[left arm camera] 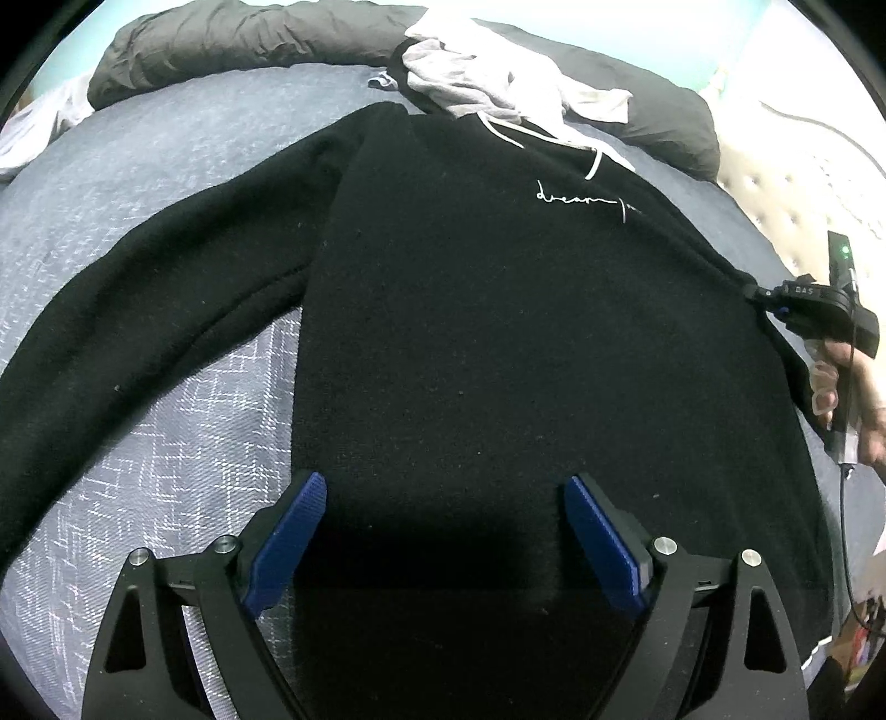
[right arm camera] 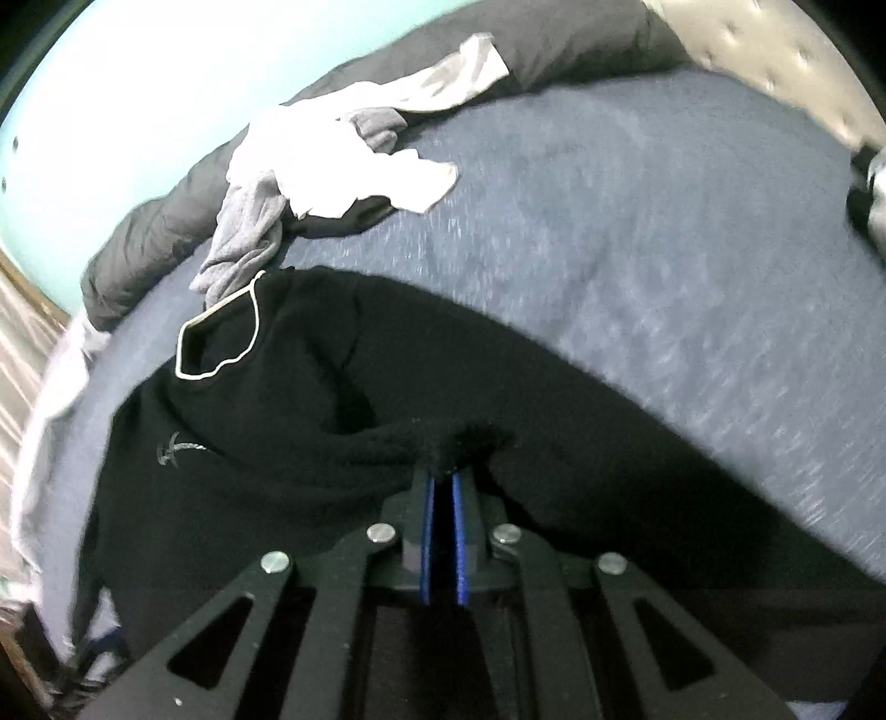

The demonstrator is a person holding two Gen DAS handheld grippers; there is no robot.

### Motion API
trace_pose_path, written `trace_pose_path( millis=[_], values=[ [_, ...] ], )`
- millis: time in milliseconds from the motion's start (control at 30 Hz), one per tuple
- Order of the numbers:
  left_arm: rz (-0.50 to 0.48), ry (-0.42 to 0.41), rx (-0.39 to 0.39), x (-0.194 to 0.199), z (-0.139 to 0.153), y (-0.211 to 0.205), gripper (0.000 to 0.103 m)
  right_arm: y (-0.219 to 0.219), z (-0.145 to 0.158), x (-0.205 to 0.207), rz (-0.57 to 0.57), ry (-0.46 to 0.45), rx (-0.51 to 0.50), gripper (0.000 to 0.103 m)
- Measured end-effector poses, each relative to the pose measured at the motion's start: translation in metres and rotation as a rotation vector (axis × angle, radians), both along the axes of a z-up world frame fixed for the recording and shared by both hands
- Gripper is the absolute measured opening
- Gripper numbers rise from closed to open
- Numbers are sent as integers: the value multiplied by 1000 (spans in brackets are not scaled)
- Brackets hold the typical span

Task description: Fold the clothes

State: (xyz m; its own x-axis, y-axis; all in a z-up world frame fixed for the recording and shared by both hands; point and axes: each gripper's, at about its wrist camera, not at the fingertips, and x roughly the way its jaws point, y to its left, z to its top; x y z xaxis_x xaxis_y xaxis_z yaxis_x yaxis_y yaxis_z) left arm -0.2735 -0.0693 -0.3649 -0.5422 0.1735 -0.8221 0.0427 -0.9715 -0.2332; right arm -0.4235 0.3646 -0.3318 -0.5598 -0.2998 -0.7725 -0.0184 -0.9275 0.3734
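A black sweatshirt with white script on its chest lies spread on the grey-blue bed cover, one sleeve stretched out to the left. My left gripper hovers open over the garment's lower part, blue pads wide apart with nothing between them. At the far right of the left wrist view, the right gripper pinches the garment's right edge, held by a hand. In the right wrist view my right gripper is shut on a bunched fold of the black sweatshirt, lifting it off the cover.
A heap of white and grey clothes lies beyond the collar, also seen in the right wrist view as white and grey clothes. A dark grey duvet runs along the far edge. A tufted headboard stands at the right. The bed cover extends to the right.
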Motion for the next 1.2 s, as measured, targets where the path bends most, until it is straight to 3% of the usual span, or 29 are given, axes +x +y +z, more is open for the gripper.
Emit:
trace_pose_path(
  millis=[67, 333, 567, 600, 633, 700, 833, 1033, 1100, 1200],
  values=[
    [-3, -2, -4, 0, 0, 0, 91, 5, -3, 6, -15, 1, -35, 9],
    [-4, -4, 5, -7, 3, 3, 92, 21, -4, 45, -3, -9, -176, 34],
    [-7, -5, -6, -7, 3, 6, 92, 9, -14, 53, 76, -42, -120, 34],
    [-8, -6, -6, -7, 3, 5, 92, 8, -15, 52, 82, -42, -113, 31],
    [-8, -6, -6, -6, 3, 4, 92, 6, -16, 52, 89, -43, -107, 18],
    [-8, -8, -6, -5, 3, 2, 92, 3, -17, 51, 103, -45, -93, 11],
    [-15, -7, -8, -3, 4, 2, 94, 8, -13, 47, 81, -27, -86, 8],
    [-20, -9, -10, -3, 3, 2, 95, 16, -23, 40, 33, -69, -118, 9],
    [-22, -9, -11, -2, 3, 2, 95, 22, -25, 43, 4, -80, -169, 12],
    [-23, -9, -9, 0, 4, 1, 95, 36, -24, 53, -50, -79, -226, 36]
  ],
)
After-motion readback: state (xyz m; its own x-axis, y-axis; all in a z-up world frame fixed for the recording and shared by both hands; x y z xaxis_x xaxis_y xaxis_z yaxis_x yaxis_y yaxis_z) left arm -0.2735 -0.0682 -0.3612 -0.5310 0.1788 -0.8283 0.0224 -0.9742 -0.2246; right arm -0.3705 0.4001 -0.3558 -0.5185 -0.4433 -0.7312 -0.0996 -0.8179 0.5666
